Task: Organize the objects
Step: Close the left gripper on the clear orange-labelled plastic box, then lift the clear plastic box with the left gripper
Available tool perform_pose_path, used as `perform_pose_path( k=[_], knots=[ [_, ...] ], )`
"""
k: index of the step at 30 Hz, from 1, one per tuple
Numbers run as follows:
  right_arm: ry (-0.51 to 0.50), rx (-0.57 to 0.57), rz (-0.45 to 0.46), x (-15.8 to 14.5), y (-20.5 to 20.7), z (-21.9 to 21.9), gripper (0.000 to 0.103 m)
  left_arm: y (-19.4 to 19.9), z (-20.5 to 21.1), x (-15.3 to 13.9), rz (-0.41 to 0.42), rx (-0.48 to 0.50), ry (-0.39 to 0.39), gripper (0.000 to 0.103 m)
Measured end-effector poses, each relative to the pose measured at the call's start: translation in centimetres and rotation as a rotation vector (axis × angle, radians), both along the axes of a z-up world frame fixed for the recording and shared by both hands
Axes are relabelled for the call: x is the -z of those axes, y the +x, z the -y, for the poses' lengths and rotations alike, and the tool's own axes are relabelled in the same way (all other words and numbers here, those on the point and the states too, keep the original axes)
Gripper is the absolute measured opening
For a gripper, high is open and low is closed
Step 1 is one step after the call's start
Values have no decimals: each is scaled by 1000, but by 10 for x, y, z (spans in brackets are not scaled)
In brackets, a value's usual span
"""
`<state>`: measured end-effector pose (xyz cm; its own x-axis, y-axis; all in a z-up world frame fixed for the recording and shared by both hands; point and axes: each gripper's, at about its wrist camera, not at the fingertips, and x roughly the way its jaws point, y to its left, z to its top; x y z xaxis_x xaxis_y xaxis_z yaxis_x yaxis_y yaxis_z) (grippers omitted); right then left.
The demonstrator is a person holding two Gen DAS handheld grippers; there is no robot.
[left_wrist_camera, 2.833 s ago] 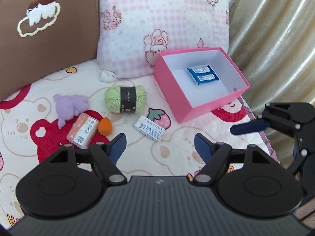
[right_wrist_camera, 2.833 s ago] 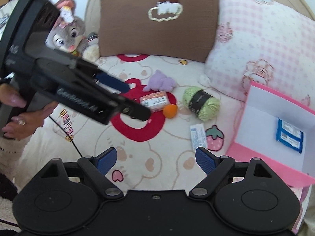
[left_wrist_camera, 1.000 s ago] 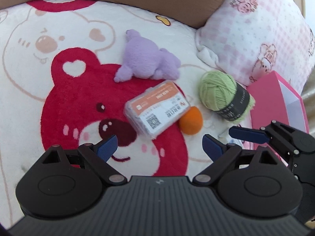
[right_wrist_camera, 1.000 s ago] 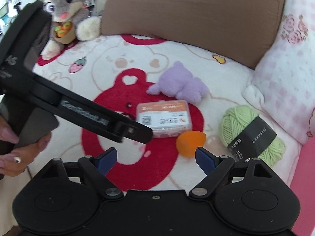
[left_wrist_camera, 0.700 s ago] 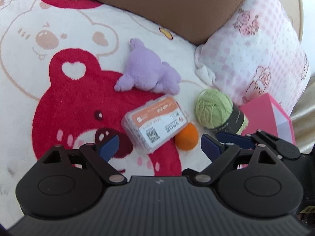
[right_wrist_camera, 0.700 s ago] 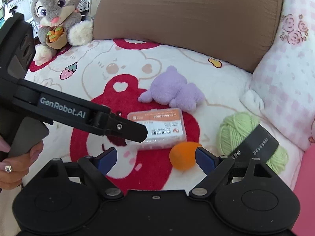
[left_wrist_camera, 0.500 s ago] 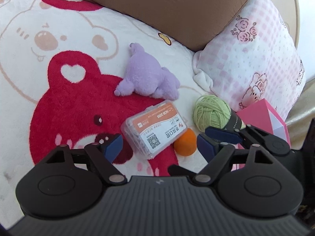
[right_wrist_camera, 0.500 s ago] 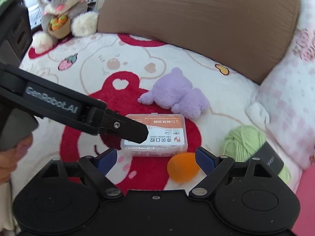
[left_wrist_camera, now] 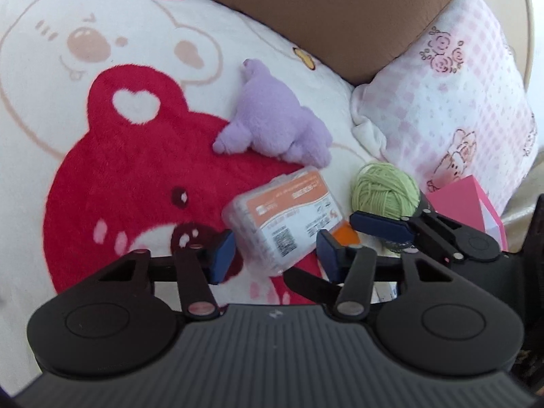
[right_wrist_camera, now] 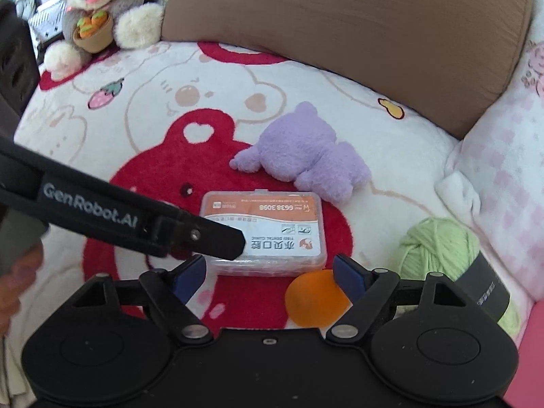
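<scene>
Moved: your left tool (left_wrist_camera: 275, 255) has been closing, now bracketing the clear rectangular plastic case (left_wrist_camera: 284, 219); contact unclear.
Right tool (right_wrist_camera: 268, 277): spread, over the fuzzy blanket (right_wrist_camera: 142, 108).

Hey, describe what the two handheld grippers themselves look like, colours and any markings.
Both are matte black plastic. The left gripper and right gripper each have two linkage fingers with silver pivot pins, tipped with dark blue pads. A ribbed grey-black housing sits behind. The left one's finger bears white "GenRobot.AI" lettering.
</scene>
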<state>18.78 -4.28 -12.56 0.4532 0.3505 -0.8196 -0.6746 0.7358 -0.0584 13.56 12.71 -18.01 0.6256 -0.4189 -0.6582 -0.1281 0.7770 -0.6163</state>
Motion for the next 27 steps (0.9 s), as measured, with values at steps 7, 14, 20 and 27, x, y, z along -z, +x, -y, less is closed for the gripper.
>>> perform_pose_path(
  k=[7,14,20,27],
  knots=[
    [-36,-39,8,8,3,-4,88,5,-6,13,-31,-30,-28,49],
    [-56,-84,-25,19,13,-18,91,6,-7,17,-18,-54,-32,50],
    [-63,-75,-8,20,11,-24,91,8,-7,15,7,-61,-35,50],
    [-44,-36,29,9,1,-24,91,8,-9,5,10,-40,-42,52]
  ],
)
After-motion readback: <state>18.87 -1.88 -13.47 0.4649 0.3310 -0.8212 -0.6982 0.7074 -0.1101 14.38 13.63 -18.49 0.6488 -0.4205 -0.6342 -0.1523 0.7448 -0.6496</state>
